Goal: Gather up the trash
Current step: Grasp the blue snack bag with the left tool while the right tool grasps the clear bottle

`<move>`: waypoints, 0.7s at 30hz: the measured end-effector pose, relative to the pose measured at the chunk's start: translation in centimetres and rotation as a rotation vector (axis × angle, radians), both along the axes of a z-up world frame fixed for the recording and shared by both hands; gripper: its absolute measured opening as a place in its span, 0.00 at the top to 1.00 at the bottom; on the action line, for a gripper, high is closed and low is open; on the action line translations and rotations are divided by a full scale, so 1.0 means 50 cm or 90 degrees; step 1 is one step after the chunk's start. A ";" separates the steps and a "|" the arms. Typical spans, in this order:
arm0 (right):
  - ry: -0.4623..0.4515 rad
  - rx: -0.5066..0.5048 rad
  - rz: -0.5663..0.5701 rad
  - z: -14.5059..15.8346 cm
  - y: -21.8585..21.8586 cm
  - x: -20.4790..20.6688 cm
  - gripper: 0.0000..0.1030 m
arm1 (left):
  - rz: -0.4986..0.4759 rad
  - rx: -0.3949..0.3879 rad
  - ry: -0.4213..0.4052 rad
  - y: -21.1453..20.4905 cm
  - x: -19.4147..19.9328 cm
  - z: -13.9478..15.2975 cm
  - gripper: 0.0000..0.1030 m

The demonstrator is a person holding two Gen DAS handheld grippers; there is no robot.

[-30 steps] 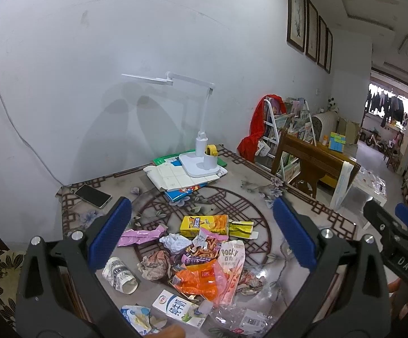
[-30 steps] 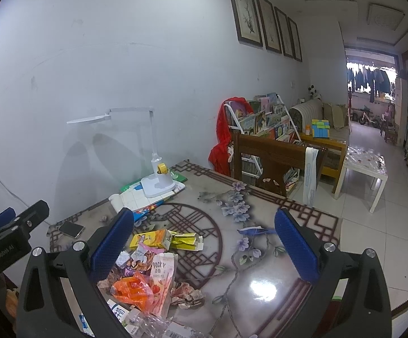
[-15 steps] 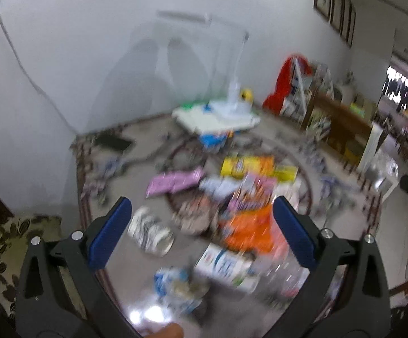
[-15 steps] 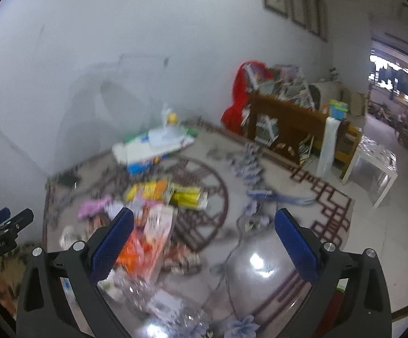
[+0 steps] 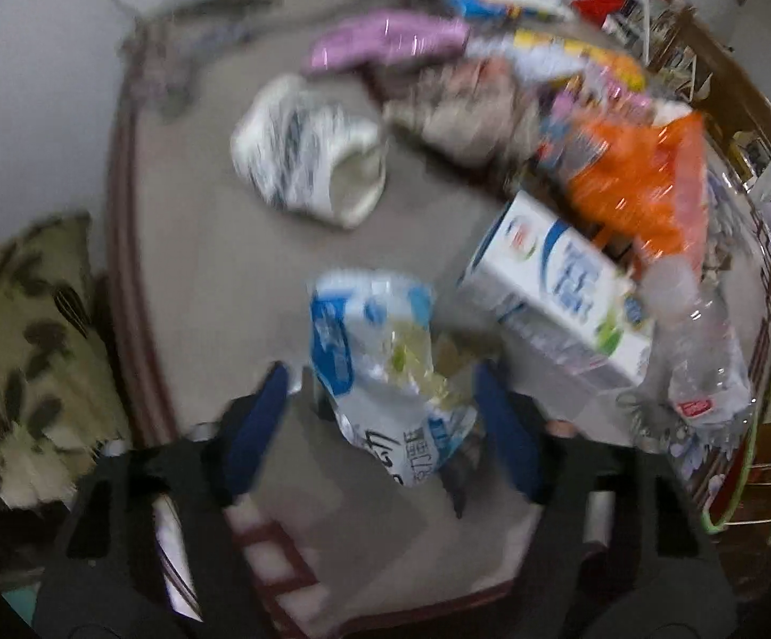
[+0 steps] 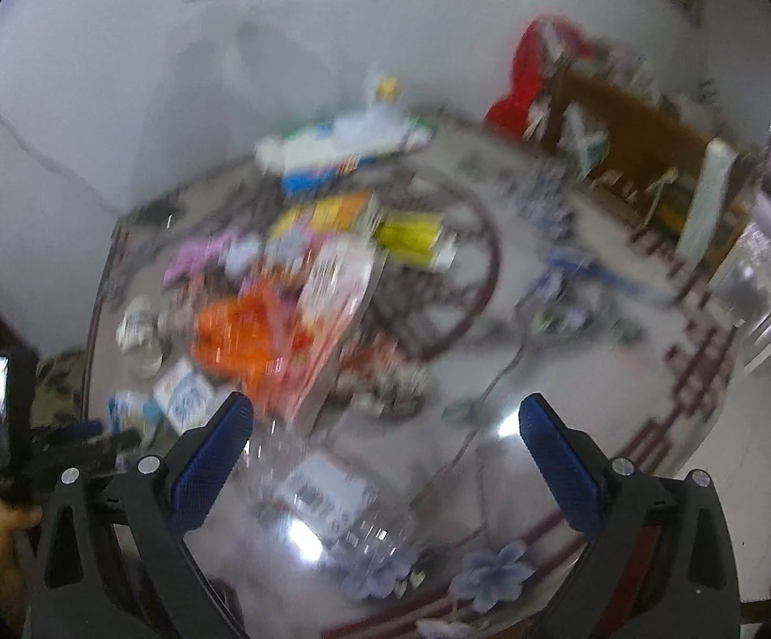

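Blue-and-white wrapper lay between our left gripper's parted fingers, first pickup pending closure; right gripper hovered released.

Black gripper frames, silver screws, blue ribbed fingers.

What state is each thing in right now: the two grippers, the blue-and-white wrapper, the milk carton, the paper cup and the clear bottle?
Left gripper: open, jaws either side of the wrapper.
Right gripper: open, empty, above the table.
Crumpled blue-and-white plastic wrapper: between the left jaws; too blurred to tell contact.
White-and-blue milk carton: lying on its side.
White paper cup: tipped over, mouth open.
Clear plastic bottle: lying down, apparently empty.
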State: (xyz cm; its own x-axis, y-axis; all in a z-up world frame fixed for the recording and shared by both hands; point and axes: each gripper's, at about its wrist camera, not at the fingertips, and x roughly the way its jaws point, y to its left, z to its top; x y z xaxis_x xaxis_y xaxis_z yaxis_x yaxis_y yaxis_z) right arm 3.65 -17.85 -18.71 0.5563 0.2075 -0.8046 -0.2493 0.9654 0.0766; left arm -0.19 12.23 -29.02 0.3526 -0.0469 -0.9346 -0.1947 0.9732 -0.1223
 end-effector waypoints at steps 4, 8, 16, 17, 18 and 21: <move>0.078 0.010 0.062 -0.059 0.031 0.012 0.07 | -0.002 -0.016 -0.002 0.006 -0.007 -0.022 0.59; 0.129 -0.016 0.122 -0.113 0.073 0.022 0.07 | 0.003 -0.033 -0.019 0.017 -0.016 -0.009 0.74; 0.181 -0.114 0.192 -0.208 0.136 0.042 0.07 | 0.028 0.002 -0.077 0.030 -0.033 0.064 0.75; 0.179 -0.112 0.189 -0.211 0.136 0.042 0.18 | 0.032 0.006 -0.088 0.029 -0.035 0.076 0.75; 0.173 -0.107 0.185 -0.210 0.136 0.040 0.20 | 0.033 0.011 -0.096 0.029 -0.030 0.081 0.75; 0.167 -0.085 0.176 -0.204 0.133 0.031 0.28 | 0.028 0.033 -0.130 0.020 -0.028 0.118 0.75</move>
State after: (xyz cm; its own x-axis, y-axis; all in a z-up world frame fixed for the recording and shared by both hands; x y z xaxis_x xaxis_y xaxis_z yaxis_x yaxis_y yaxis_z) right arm 5.22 -11.19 -28.93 0.2660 0.2049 -0.9420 -0.4898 0.8703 0.0510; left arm -1.61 13.25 -23.12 0.5359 0.0191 -0.8440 -0.2139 0.9702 -0.1139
